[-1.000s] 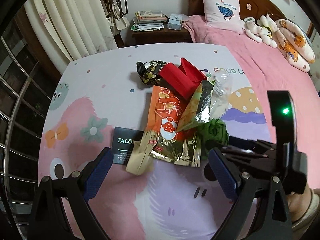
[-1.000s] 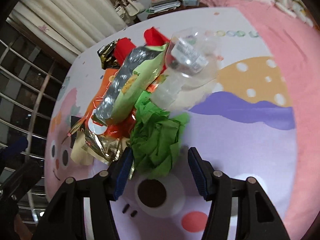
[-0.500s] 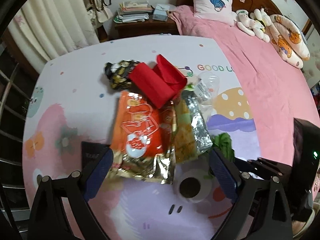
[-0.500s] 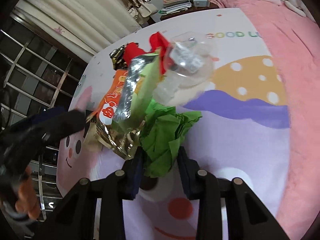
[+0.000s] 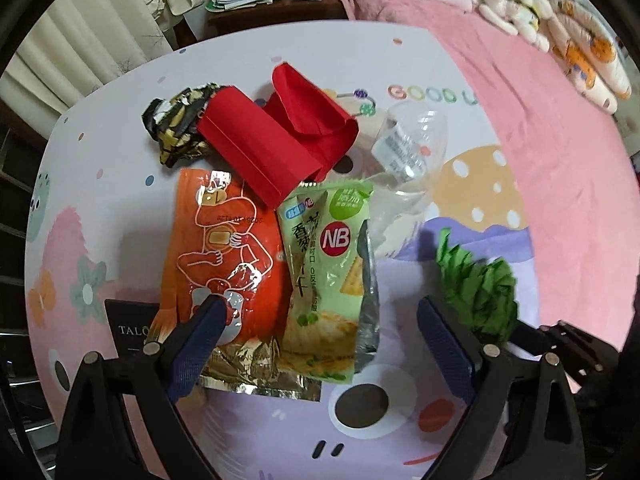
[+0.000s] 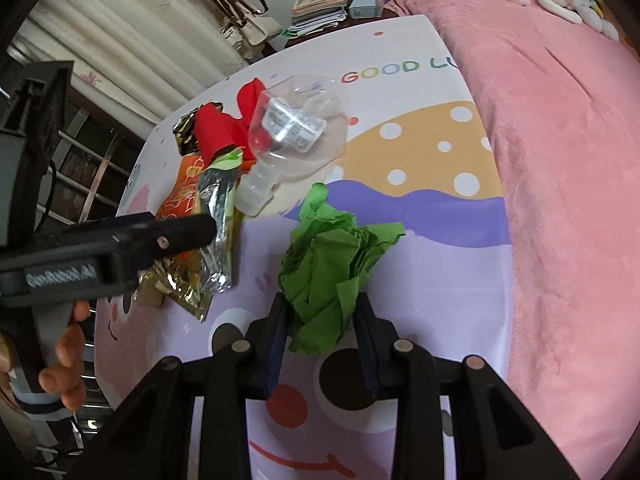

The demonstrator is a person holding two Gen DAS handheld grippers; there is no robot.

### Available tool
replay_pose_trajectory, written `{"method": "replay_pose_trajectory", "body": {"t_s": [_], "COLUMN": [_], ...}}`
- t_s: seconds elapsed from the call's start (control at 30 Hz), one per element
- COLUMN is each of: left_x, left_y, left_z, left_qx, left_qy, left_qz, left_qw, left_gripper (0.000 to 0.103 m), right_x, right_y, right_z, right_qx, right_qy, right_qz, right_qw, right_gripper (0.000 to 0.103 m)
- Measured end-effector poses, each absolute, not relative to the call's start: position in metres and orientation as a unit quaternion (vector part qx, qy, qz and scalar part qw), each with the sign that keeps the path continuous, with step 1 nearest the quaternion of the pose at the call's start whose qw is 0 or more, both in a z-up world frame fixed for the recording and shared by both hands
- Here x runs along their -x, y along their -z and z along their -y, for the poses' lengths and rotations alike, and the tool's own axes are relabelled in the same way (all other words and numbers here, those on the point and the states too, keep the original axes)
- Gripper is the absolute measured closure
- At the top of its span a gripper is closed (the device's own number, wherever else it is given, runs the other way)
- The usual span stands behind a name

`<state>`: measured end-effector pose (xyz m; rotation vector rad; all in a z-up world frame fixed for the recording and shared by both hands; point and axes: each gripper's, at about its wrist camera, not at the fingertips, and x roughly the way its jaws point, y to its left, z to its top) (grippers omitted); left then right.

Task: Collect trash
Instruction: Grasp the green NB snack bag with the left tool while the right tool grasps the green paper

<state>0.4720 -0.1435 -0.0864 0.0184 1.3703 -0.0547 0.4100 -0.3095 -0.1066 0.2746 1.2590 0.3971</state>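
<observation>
1. The bed [image 5: 532, 168] carries a cartoon mat [image 6: 420, 240] at the centre.
2. Wrappers pile at 10 o'clock on the mat: orange packet [image 5: 224, 248], green packet [image 5: 328, 264].
3. The left tongs [image 5: 320, 332] stand spread wide over both packets.
4. The right tongs [image 6: 322, 334] pinch the crumpled green paper [image 6: 332, 272] at 6 o'clock.

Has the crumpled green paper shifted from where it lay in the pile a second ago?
Yes. The green paper, clamped in the right gripper, has come away from the silver-edged wrapper it lay against, pulled rightward over the purple part of the mat.
</observation>
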Motion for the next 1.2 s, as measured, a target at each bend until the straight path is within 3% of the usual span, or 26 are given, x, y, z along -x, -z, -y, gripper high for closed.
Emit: {"method": "replay_pose_trajectory", "body": {"t_s": [0.13,0.23,0.3,0.4,0.87,1.2], "left_x": [-0.476,-0.478,-0.478,-0.473,-0.385,-0.265], "left_y": [0.103,0.113,0.117,0.114,0.054,-0.011], "left_z": [0.147,0.148,0.149,0.149,0.108,0.049], "left_qx": [-0.018,-0.016,-0.017,-0.019,0.007,-0.008], "left_qy": [0.019,0.015,0.015,0.018,0.046,0.102], "left_qz": [-0.646,-0.655,-0.657,-0.648,-0.606,-0.559], "left_qw": [0.762,0.755,0.753,0.761,0.794,0.823], "left_gripper": [0.023,0.040,0.059,0.070,0.074,0.074], "right_x": [-0.412,-0.411,-0.411,-0.407,-0.356,-0.249], "right_y": [0.108,0.109,0.110,0.110,0.078,0.026], "right_z": [0.307,0.304,0.301,0.300,0.269,0.217], "right_qx": [-0.131,-0.133,-0.136,-0.138,-0.133,-0.145], "right_qy": [-0.185,-0.187,-0.187,-0.187,-0.186,-0.158], "right_qz": [-0.581,-0.580,-0.579,-0.577,-0.558,-0.516], "right_qw": [0.782,0.782,0.782,0.783,0.798,0.829], "right_gripper": [0.071,0.071,0.071,0.071,0.071,0.071]}}
